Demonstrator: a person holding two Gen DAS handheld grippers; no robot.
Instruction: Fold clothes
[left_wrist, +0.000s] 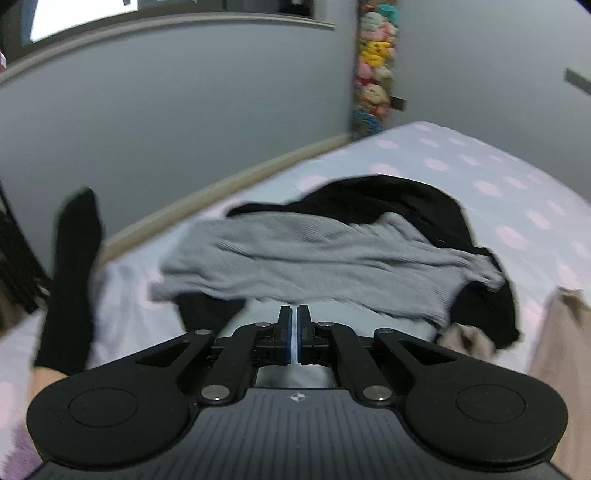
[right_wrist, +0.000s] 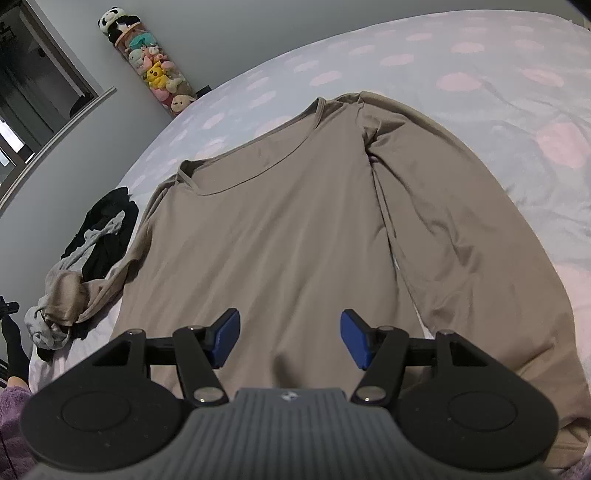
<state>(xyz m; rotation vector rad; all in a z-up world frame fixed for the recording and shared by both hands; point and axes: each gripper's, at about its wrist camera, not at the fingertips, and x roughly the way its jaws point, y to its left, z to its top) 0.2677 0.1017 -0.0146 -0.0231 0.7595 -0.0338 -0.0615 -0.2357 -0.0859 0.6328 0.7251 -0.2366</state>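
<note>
A tan long-sleeved shirt (right_wrist: 280, 221) lies spread flat on the bed, neckline away from me, its right sleeve (right_wrist: 461, 236) running down alongside the body. My right gripper (right_wrist: 290, 338) is open and empty, hovering over the shirt's lower part. My left gripper (left_wrist: 294, 314) is shut with nothing between its pads, held above the bed just in front of a grey knit garment (left_wrist: 306, 254) lying on black clothes (left_wrist: 399, 199). An edge of the tan shirt (left_wrist: 565, 354) shows at the right of the left wrist view.
The bed (right_wrist: 480, 74) has a pale sheet with pink dots. The heap of grey and black clothes (right_wrist: 99, 229) lies left of the shirt. A black-socked leg (left_wrist: 70, 280) rests at the left. A tube of plush toys (right_wrist: 155, 70) stands by the grey wall.
</note>
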